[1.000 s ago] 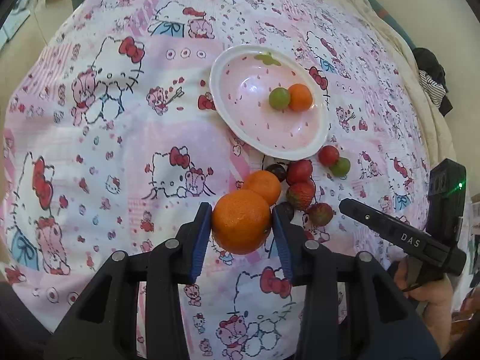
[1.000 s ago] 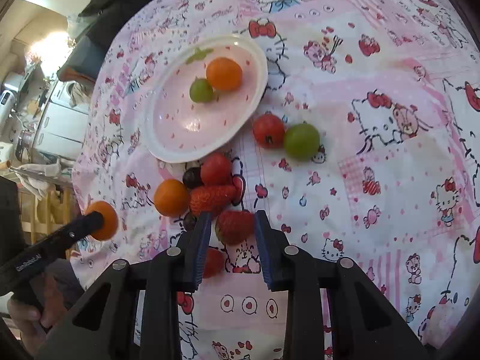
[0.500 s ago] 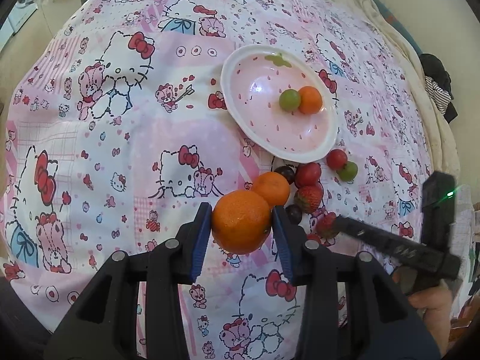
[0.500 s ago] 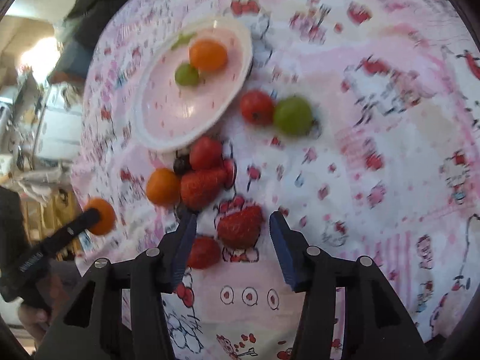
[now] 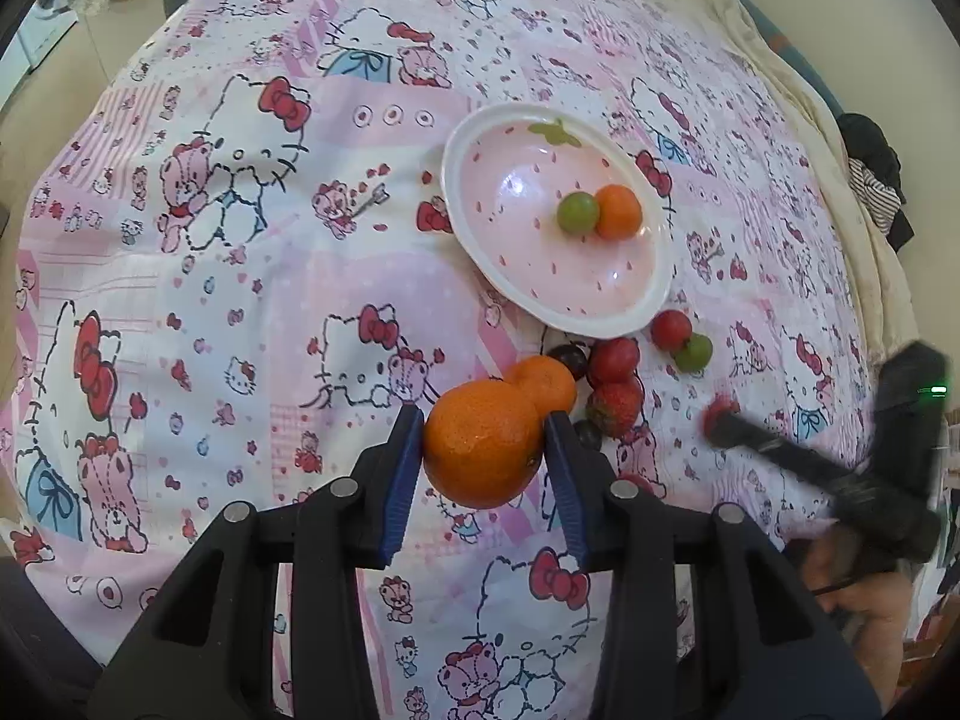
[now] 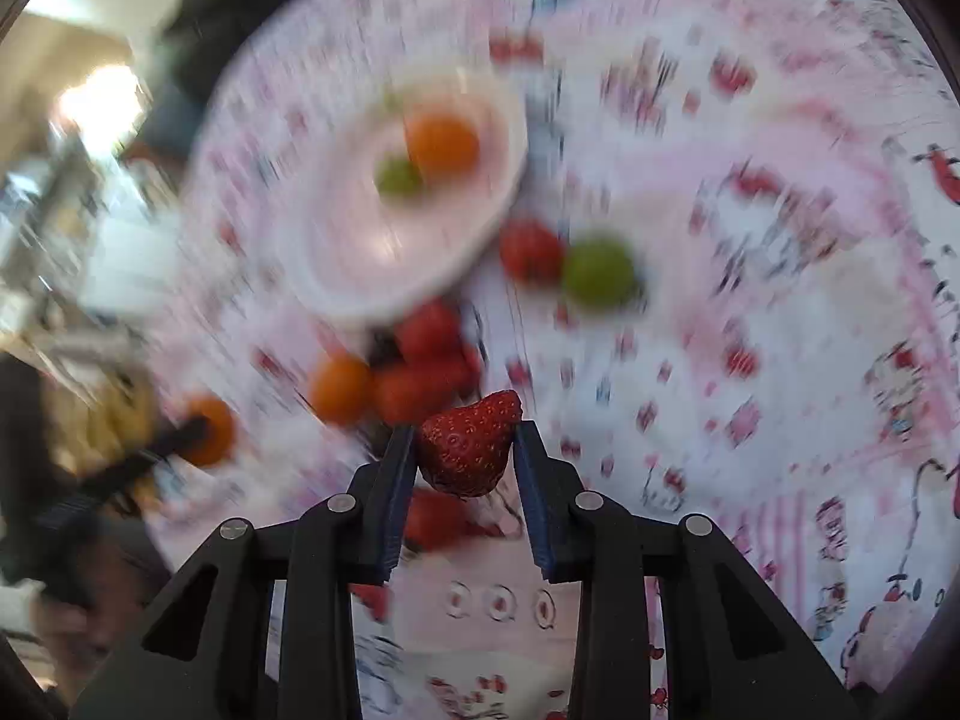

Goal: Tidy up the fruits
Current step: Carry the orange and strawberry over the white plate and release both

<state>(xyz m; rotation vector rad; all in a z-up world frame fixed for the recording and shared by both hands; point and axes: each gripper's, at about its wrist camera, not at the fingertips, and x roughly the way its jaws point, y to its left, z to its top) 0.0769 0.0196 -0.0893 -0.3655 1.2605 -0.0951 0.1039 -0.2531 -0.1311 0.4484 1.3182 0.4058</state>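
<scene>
A large round orange (image 5: pixel 483 443) is clamped between the left tongs (image 5: pixel 485 447) above the pink cartoon-print cloth (image 5: pixel 240 276). A red seeded strawberry (image 6: pixel 469 443) is gripped by the right tongs (image 6: pixel 465 450), near the pink strawberry-patterned plate (image 5: pixel 480 240).

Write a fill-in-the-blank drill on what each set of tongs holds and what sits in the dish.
1. The left tongs are shut on a large ____.
2. The right tongs are shut on a red ____.
3. The pink dish holds a small orange fruit and a ____ fruit beside it.

Missing words: orange; strawberry; green
</scene>
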